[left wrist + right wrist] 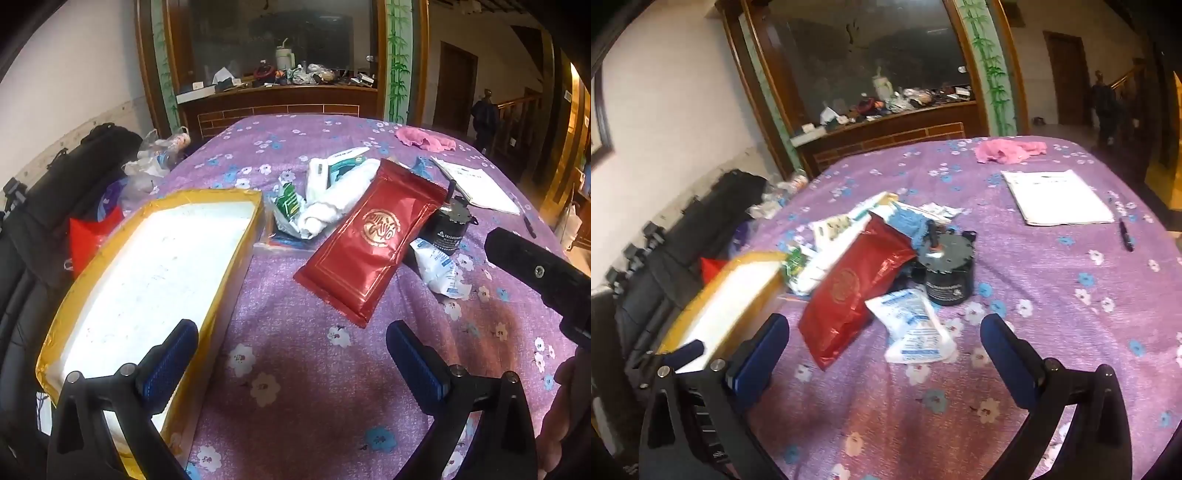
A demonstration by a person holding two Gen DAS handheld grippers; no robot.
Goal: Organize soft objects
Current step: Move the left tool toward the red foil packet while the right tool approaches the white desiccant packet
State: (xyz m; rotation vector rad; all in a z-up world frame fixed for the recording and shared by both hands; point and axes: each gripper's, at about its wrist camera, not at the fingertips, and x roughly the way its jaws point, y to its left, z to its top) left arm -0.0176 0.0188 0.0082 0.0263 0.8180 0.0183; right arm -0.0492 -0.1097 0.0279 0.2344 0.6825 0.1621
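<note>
Lying flat near the middle of the purple flowered tablecloth (295, 387): a long glossy red foil pouch with a round gold emblem (369, 240). Long axis diagonal in the left wrist view, near end down-left toward the grippers, far end up-right, resting against a short black cylindrical canister (447, 229). Just left of the pouch, a rolled white towel (332, 206) among small green-and-white packets, roughly parallel to the pouch. Just right of the pouch's near half, a crumpled white plastic packet with blue print (441, 271). At the left table edge, a shallow white foam tray with yellow taped rim (236, 236), nothing visible inside. Far across the table, a crumpled pink cloth (424, 138), and a white paper booklet (1056, 197) with a black pen (1126, 236) beside it.

Left gripper (291, 354) held above the cloth, blue-padded fingers spread wide, nothing between them. Right gripper (884, 349) likewise spread wide and holding nothing, the white packet just ahead.

Beyond the table: a wooden-framed dark glass cabinet with a cluttered shelf, white wall, brown doors, black bags at the left.
</note>
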